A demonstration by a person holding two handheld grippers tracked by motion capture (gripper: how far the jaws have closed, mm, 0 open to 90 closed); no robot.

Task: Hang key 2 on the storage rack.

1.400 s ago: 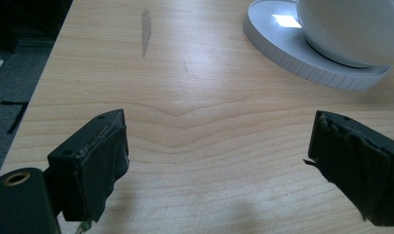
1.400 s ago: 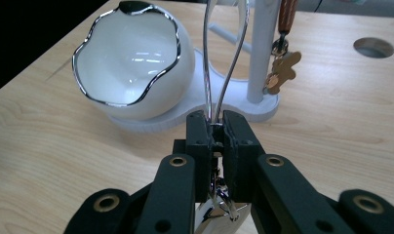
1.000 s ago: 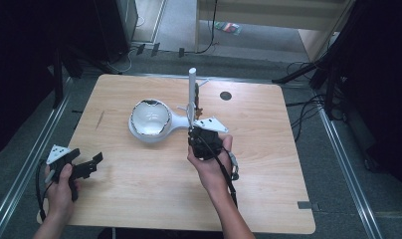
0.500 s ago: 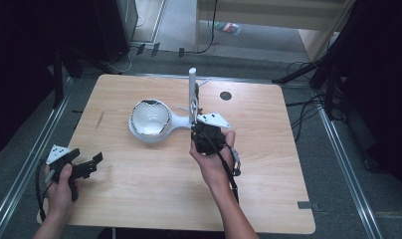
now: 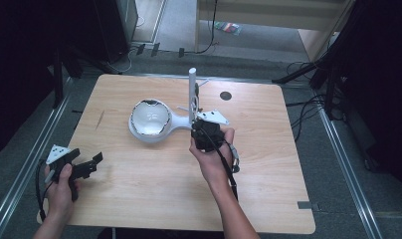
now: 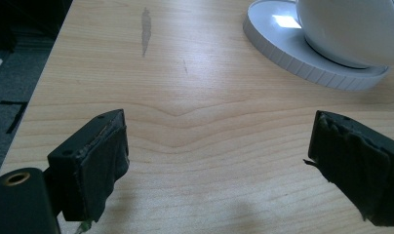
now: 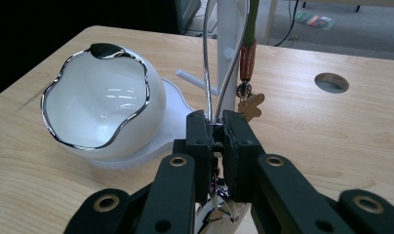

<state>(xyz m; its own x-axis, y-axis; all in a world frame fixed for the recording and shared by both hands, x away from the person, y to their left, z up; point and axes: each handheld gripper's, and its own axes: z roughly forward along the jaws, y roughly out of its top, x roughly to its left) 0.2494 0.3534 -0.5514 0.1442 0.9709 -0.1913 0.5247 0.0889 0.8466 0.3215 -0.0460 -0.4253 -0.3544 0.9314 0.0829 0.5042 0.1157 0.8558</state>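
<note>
The right gripper (image 7: 213, 127) has its jaws clenched on a thin silver chain (image 7: 206, 58) that loops up over a white stand (image 5: 192, 92) near the middle of the counter (image 5: 268, 149). A brown charm (image 7: 250, 105) dangles beside it. Left of the stand sits a white bowl (image 5: 150, 118) with 1 silver rim. The left gripper (image 5: 84, 167) rests at the near left edge, jaws released.

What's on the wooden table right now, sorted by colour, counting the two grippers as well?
White: 1, the white jewellery stand with its egg-shaped bowl on one base
Silver: 1, the thin silver chain looped on the stand
Brown: 1, the small brown bear-shaped charm hanging by the post
Black: 2, the left gripper and the right gripper
Total: 5
</note>
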